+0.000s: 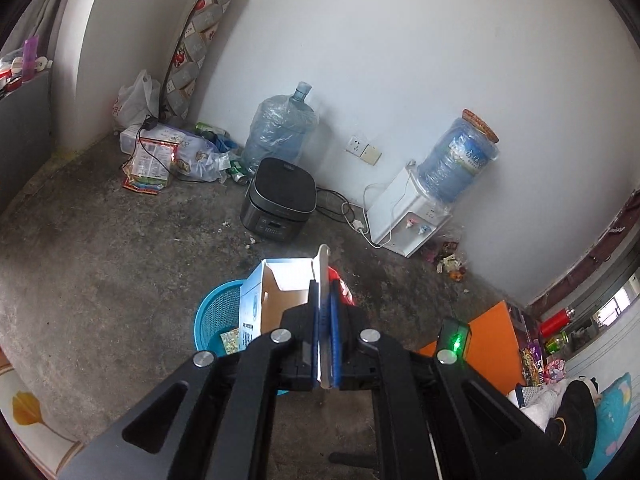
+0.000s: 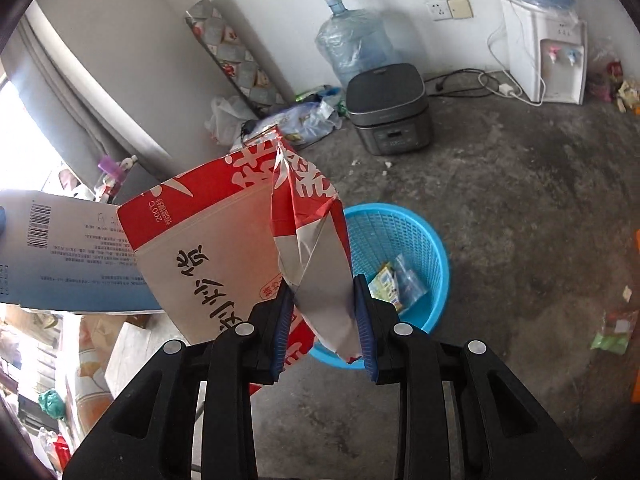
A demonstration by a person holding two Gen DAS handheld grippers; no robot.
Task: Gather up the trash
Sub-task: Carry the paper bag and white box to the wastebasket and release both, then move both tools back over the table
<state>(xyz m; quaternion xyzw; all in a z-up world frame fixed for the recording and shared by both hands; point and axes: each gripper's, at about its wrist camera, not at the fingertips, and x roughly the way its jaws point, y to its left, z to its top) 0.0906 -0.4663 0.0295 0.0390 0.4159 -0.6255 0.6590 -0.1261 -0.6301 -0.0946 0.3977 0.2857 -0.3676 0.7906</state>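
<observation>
A: Floor first: bare grey concrete floor (image 1: 100, 240), stained, crumbs scattered. White wall (image 1: 400, 60) at the far side.

B: Along the wall?

A: Left to right: leaning patterned roll (image 1: 196, 40), white plastic bag (image 1: 134, 104), pile of wrappers and cans (image 1: 176, 156), empty water jug (image 1: 280, 128), dark rice cooker (image 1: 280, 204), wall socket (image 1: 362, 148), white water dispenser (image 1: 408, 216) with a blue bottle on top, small litter heap to its right.

B: Bin?

A: Blue mesh basket (image 2: 400, 236) on the floor, near the centre, a few wrappers inside.

B: Grippers?

A: Left gripper (image 1: 325, 312) pressed together on a flap of the white-and-blue carton (image 1: 272, 292), carton held over the basket's right rim. Right gripper (image 2: 322, 316) pinching the red-and-silver snack bag (image 2: 312, 240), pads pushed apart by the crumpled foil. Bag hangs just left of the basket and partly over its near rim.

B: Anything unclear?

A: Left wrist view: carton hides most of the basket, and only a red sliver of the snack bag shows behind the fingers. Right wrist view: carton is cut off at the left edge, print on it too small to read. Clutter at lower left is blurred, can't tell what it is. Orange panel at the far right is cut off
</observation>
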